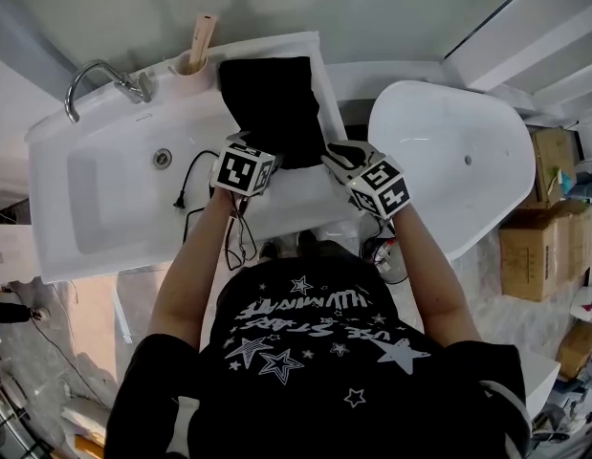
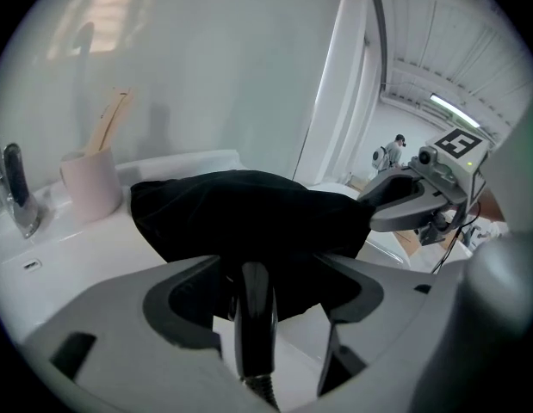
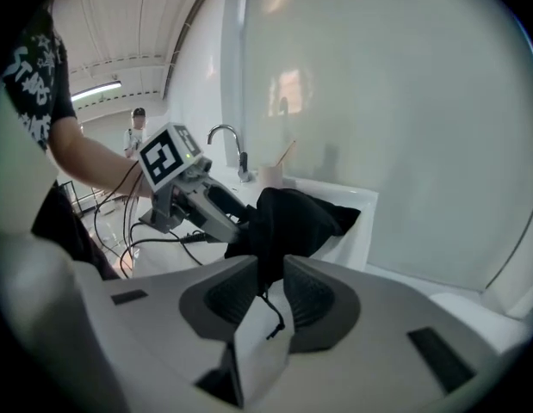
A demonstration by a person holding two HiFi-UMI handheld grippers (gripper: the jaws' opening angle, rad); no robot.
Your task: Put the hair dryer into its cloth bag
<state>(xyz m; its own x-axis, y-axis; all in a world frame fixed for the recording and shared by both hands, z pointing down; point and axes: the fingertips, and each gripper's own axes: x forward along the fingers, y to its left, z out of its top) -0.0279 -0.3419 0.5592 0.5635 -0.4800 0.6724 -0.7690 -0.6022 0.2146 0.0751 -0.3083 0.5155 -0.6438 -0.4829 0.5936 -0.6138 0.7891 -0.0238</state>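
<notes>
Fingers [image 2: 369, 292] of the left gripper [image 2: 270, 269] stand wide around the handle of the hair dryer [image 2: 256, 317], which pokes from the cloth bag [image 2: 249, 213] on the worktop [image 1: 195, 98], while those of the right gripper [image 3: 268, 269] are narrowly parted about the bag's edge: insertion looks nearly done, and the mouth next needs pulling over the handle.

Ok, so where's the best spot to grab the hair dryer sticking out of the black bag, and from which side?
By its handle: that is the only part of the hair dryer outside the cloth bag. It pokes from the bag's mouth toward you, slim and straight, so come from the near side, probably just above the cord. The open left gripper straddles it.
</notes>
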